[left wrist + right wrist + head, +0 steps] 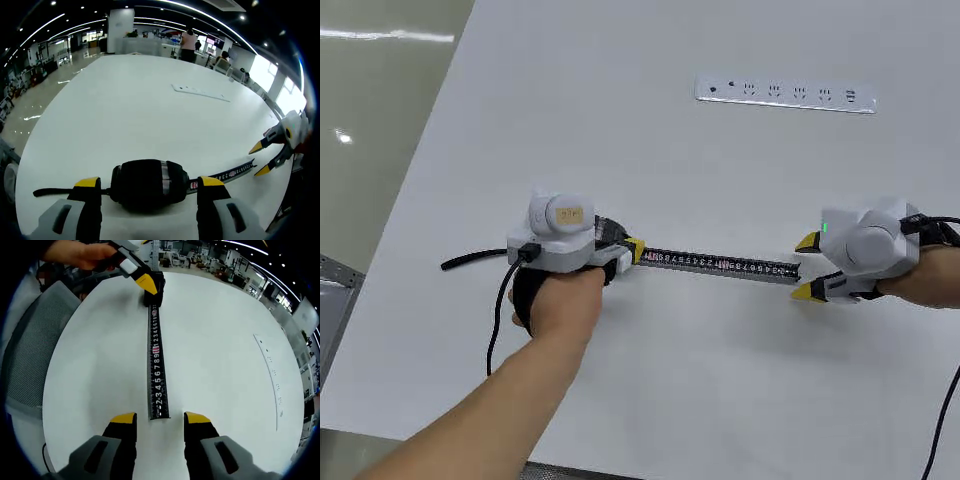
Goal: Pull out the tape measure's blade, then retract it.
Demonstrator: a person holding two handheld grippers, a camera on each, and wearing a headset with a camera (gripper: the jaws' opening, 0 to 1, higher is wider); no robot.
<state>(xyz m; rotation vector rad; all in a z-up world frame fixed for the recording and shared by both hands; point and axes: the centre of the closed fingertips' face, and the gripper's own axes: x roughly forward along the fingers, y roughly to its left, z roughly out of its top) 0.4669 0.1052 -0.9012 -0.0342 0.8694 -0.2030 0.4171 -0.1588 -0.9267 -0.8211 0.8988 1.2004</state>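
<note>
Retraction looks to be the step in hand, since the blade (720, 266) already lies drawn out flat on the desk (670, 390), numbers up. It runs from the case (145, 192) at the left to its free end at the right, about mid-desk and well nearer than the power strip (785, 93).

The left gripper (149, 182) has its jaws on either side of the case and very close to it. Slim gaps seem to show in the left gripper view, so whether they truly pinch it cannot be told. The right gripper (160, 419) has its jaws well apart with nothing held. The blade's end lies just short of the gap between their tips and touches neither.

To do the step well, the person should first make sure the case is pinned firmly, so that it neither skids right nor twists. Since the blade lies out with its end free, a lock or friction probably holds it, and the spring may snap it back once freed. It would be safer for the right jaws to close on the end and walk it left toward the case. The blade should be kept low, straight and in line with the case's mouth, and let go only when its end is close to the case. The likely faults are a whipping end, a kinked blade or a tipped case.
</note>
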